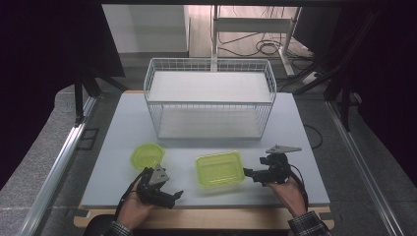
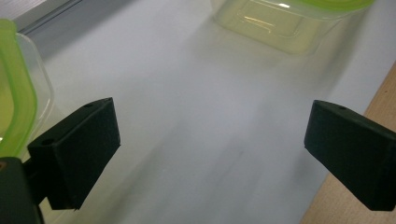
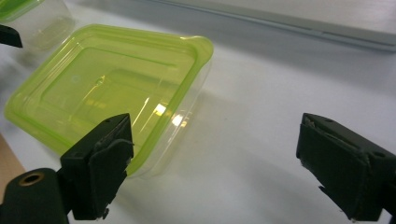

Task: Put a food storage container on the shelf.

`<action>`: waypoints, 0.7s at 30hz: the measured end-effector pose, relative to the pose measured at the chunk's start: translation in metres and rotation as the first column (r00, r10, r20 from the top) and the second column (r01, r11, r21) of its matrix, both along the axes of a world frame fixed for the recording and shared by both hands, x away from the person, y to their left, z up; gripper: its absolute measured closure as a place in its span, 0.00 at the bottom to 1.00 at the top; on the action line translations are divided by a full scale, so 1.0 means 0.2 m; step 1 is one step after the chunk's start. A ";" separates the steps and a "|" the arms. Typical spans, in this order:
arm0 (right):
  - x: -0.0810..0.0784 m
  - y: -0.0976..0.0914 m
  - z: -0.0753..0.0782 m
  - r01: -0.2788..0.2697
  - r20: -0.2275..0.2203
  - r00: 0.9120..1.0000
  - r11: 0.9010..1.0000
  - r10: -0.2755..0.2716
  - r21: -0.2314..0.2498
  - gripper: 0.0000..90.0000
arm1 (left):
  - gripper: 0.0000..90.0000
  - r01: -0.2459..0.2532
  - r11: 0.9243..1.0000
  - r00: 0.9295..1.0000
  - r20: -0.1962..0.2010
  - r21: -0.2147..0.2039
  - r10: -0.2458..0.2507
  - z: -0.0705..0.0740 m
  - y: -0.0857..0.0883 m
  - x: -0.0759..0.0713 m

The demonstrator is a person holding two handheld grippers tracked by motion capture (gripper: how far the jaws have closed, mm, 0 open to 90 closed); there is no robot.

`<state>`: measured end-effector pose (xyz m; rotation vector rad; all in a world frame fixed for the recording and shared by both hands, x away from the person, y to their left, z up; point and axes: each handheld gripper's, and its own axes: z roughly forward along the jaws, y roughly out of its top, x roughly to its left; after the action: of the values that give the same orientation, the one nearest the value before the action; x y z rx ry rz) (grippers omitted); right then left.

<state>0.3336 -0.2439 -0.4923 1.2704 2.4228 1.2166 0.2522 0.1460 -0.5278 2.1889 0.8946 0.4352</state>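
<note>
The square clear plastic box with a green lid [image 1: 220,168] sits on the white surface [image 1: 295,137] between both wide-open, empty hand-held grippers, left [image 1: 169,195] and right [image 1: 252,176]; it looks light and slippery; best squeezed at its sides.

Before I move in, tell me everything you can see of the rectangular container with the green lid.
The rectangular container is a shallow, clear plastic tub closed by a translucent lime-green lid with rounded corners and a raised rim. It sits flat and upright on the white table, in front of the white wire basket and to the right of the round green-lidded container. Nothing touches it: the right tool, jaws open, is just off its right edge. I cannot tell whether it holds anything.
</note>
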 end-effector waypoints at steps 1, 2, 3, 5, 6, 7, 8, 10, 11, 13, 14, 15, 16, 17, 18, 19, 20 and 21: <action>0.00 0.00 0.00 -0.002 -0.010 1.000 1.000 0.002 0.003 0.09 | 0.03 -0.001 1.000 1.000 0.002 0.002 0.001 0.00 0.00 0.00; 0.01 0.01 0.00 -0.004 -0.016 1.000 1.000 0.004 0.006 0.09 | 0.03 0.000 1.000 1.000 0.004 0.004 0.000 0.00 0.00 0.00; 0.01 0.01 0.00 -0.004 -0.016 1.000 1.000 0.004 0.006 0.09 | 0.03 0.000 1.000 1.000 0.004 0.004 0.000 0.00 0.00 0.00; 0.01 0.02 0.00 -0.002 -0.028 1.000 1.000 0.003 0.022 0.08 | 0.03 0.000 1.000 1.000 0.005 0.006 0.000 -0.01 0.00 0.00; 0.02 0.03 0.00 -0.003 -0.039 0.999 0.999 0.004 0.032 0.08 | 0.03 0.002 1.000 1.000 0.005 0.019 -0.002 -0.01 0.00 0.00; 0.02 0.03 0.01 -0.006 -0.042 0.999 0.999 0.007 0.036 0.08 | 0.03 0.002 1.000 1.000 0.004 0.023 -0.002 -0.01 -0.01 0.00; 0.03 0.04 0.01 -0.006 -0.051 0.999 0.999 0.008 0.038 0.09 | 0.03 0.003 1.000 1.000 0.004 0.027 -0.003 -0.01 -0.01 0.00; 0.03 0.04 0.01 -0.003 -0.055 0.998 0.999 0.005 0.043 0.11 | 0.03 0.004 1.000 1.000 0.005 0.030 -0.004 -0.01 -0.01 0.00; 0.04 0.05 0.02 0.005 -0.068 0.998 0.998 -0.001 0.058 0.17 | 0.03 0.005 1.000 1.000 0.006 0.031 -0.005 -0.02 -0.01 0.00; 0.04 0.05 0.02 0.008 -0.084 0.996 0.997 -0.001 0.073 0.21 | 0.03 0.005 0.999 1.000 0.007 0.033 -0.006 -0.02 -0.01 0.00; 0.05 0.05 0.02 0.007 -0.090 0.996 0.997 0.000 0.079 0.24 | 0.03 0.005 0.999 1.000 0.007 0.033 -0.005 -0.02 -0.01 0.00; 0.05 0.05 0.02 0.007 -0.098 0.995 0.997 0.001 0.083 0.26 | 0.03 0.005 0.999 1.000 0.007 0.033 -0.005 -0.02 -0.01 0.00; 0.06 0.05 0.02 0.004 -0.098 0.995 0.996 0.004 0.086 0.28 | 0.03 0.005 0.999 1.000 0.007 0.032 -0.005 -0.02 -0.01 0.00; 0.07 0.05 0.02 -0.004 -0.104 0.995 0.996 0.013 0.086 0.30 | 0.03 0.005 0.999 1.000 0.007 0.033 -0.006 -0.02 -0.01 0.00; 0.07 0.06 0.01 -0.008 -0.113 0.993 0.996 0.019 0.090 0.32 | 0.03 0.006 0.999 1.000 0.007 0.034 -0.006 -0.02 -0.01 0.00; 0.07 0.06 0.01 -0.012 -0.118 0.993 0.996 0.023 0.091 0.35 | 0.03 0.008 0.999 1.000 0.006 0.034 -0.008 -0.02 -0.02 0.00; 0.07 0.06 0.01 -0.012 -0.118 0.993 0.996 0.023 0.091 0.35 | 0.03 0.008 0.999 1.000 0.006 0.034 -0.008 -0.02 -0.02 0.00; 0.09 0.07 0.00 -0.020 -0.132 0.991 0.995 0.033 0.094 0.40 | 0.03 0.009 0.999 1.000 0.006 0.037 -0.009 -0.02 -0.02 0.00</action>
<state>0.3508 -0.2307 -0.4920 1.3918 2.5101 1.3043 0.2530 0.1426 -0.5317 2.2234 0.8795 0.4578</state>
